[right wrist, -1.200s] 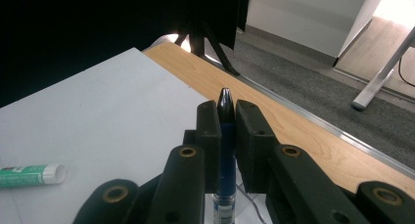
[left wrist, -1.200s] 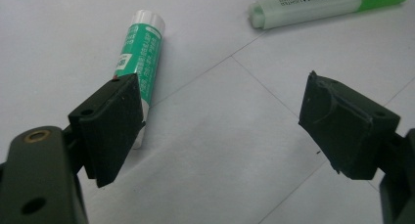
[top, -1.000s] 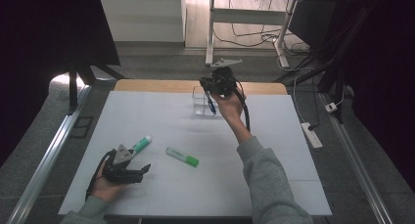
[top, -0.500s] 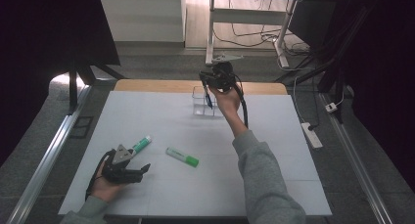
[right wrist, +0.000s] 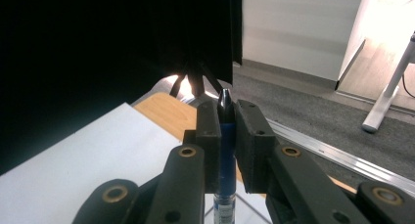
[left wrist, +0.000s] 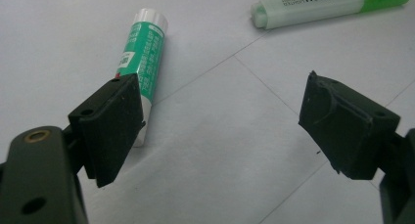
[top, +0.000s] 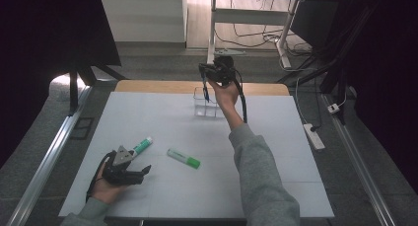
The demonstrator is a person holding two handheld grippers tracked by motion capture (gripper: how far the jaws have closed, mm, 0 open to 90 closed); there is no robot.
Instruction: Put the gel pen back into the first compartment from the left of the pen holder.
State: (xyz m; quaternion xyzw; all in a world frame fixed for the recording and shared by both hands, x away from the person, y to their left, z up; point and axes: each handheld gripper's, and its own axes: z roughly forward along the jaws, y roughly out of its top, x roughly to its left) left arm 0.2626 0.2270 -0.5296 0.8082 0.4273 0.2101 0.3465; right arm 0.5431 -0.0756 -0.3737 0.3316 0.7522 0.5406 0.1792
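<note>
1 tool [right wrist: 226,136] tight on pen [right wrist: 226,150]

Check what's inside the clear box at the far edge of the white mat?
The lower end of a blue pen hangs in or just over the clear box; the right gripper clamps it upright. The hand covers part of the box, so any other contents can't be seen.

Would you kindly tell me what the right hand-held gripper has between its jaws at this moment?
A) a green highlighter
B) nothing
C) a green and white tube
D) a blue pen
D: in the right gripper view the right hand-held gripper has its jaws closed on a blue pen, tip up, while the green highlighter and the green and white tube lie on the table.
</note>
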